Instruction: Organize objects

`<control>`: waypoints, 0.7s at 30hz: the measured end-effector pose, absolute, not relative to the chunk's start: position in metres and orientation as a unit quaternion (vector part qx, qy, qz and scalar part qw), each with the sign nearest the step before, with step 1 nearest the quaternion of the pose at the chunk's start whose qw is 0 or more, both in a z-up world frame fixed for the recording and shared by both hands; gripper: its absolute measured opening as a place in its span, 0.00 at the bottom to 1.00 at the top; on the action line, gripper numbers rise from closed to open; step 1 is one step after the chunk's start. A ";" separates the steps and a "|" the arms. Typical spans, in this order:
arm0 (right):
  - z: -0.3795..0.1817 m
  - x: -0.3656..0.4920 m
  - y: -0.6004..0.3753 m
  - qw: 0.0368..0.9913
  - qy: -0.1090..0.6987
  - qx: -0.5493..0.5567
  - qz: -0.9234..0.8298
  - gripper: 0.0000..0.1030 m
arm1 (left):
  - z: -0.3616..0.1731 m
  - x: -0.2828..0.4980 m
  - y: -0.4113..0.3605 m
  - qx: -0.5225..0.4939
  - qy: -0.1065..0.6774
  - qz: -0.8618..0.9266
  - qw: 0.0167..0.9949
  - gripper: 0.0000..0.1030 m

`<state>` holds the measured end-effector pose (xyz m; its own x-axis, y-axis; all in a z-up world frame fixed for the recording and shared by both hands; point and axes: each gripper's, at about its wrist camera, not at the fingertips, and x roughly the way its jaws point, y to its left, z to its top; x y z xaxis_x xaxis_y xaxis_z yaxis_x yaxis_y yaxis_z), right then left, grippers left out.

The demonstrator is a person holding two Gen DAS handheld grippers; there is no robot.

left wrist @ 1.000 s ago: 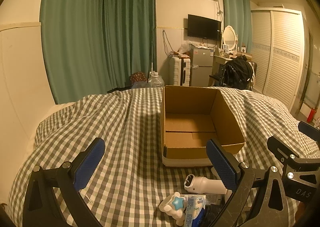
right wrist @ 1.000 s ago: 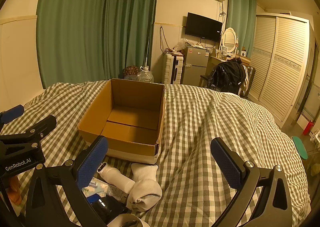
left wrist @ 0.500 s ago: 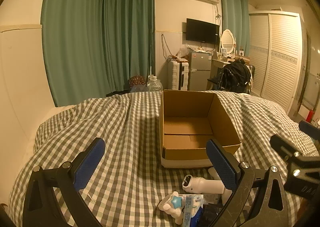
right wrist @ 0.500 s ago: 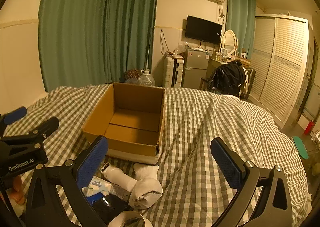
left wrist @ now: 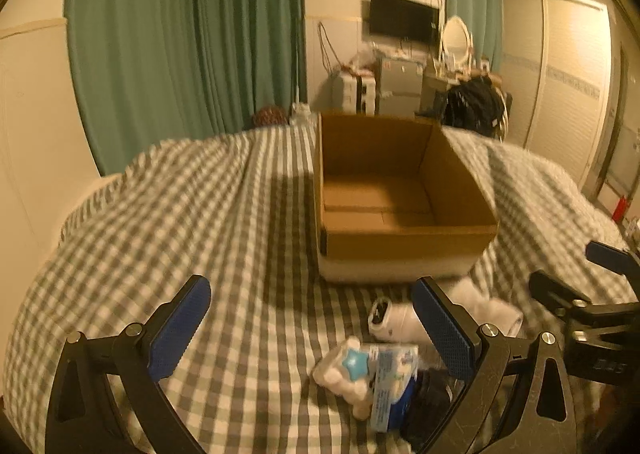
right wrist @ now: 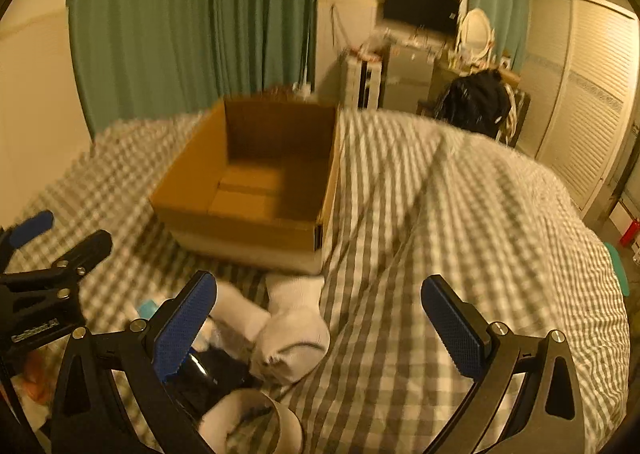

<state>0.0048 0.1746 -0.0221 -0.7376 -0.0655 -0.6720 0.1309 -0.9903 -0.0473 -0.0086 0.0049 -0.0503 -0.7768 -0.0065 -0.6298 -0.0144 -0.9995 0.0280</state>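
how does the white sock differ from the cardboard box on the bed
The sock is white, soft and bunched into a rounded lump; the box is brown, rigid and square-edged. The sock is much smaller and lies nearer the grippers; the box stands open and empty behind it. Both rest on the checked bedspread.

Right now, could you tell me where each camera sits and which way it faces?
Left wrist: on the left gripper, facing the cardboard box across the checked bedspread; own open fingers show, right gripper at the right edge.
Right wrist: on the right gripper, facing the same way; left gripper at left.
Shared: box, white socks.
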 end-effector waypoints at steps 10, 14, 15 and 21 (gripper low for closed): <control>-0.080 -0.016 0.171 0.077 0.051 0.464 -0.881 0.70 | -0.108 -0.019 0.021 -0.423 0.028 0.904 0.054 0.94; -0.089 -0.018 0.169 0.073 0.056 0.479 -0.873 0.65 | -0.125 -0.022 0.028 -0.445 0.026 0.892 0.078 0.76; -0.090 -0.018 0.168 0.075 0.056 0.481 -0.872 0.62 | -0.125 -0.021 0.029 -0.447 0.021 0.889 0.091 0.68; -0.090 -0.013 0.164 0.085 0.055 0.479 -0.872 0.46 | -0.120 -0.015 0.037 -0.436 0.039 0.892 0.110 0.51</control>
